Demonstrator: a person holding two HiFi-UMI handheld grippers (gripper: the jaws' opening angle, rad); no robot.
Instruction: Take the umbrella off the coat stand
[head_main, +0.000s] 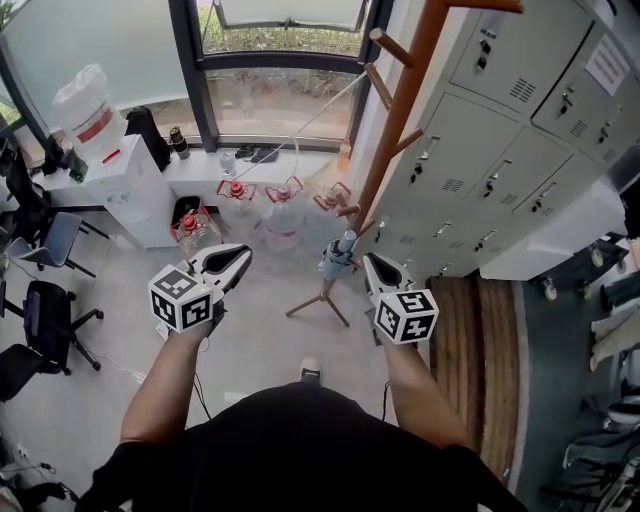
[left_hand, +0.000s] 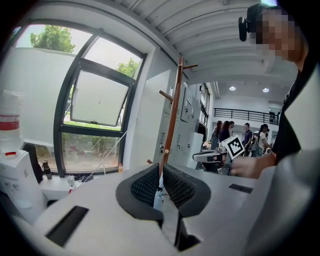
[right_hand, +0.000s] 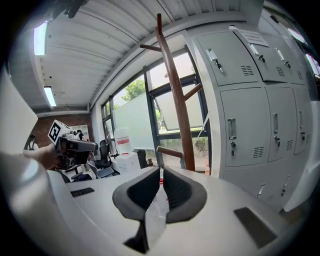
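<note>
The wooden coat stand (head_main: 400, 95) rises beside the lockers, and its tripod feet (head_main: 322, 300) rest on the floor. A clear umbrella (head_main: 280, 205) with red rib tips spreads out left of the stand's lower pegs. A grey-blue piece (head_main: 337, 258) hangs low on the pole; I cannot tell whether it belongs to the umbrella. My left gripper (head_main: 243, 256) (left_hand: 159, 169) is short of the umbrella, its jaws a narrow gap apart and empty. My right gripper (head_main: 368, 262) (right_hand: 161, 171) is close to the grey-blue piece, slightly open and holding nothing. The pole (left_hand: 171, 110) (right_hand: 175, 95) shows ahead in both gripper views.
Grey lockers (head_main: 520, 150) stand right of the stand. A water dispenser (head_main: 95, 130) and office chairs (head_main: 45, 320) are at the left, under the window (head_main: 280, 95). A wooden floor strip (head_main: 480, 370) runs by the lockers. Several people (left_hand: 235, 134) stand far off in the left gripper view.
</note>
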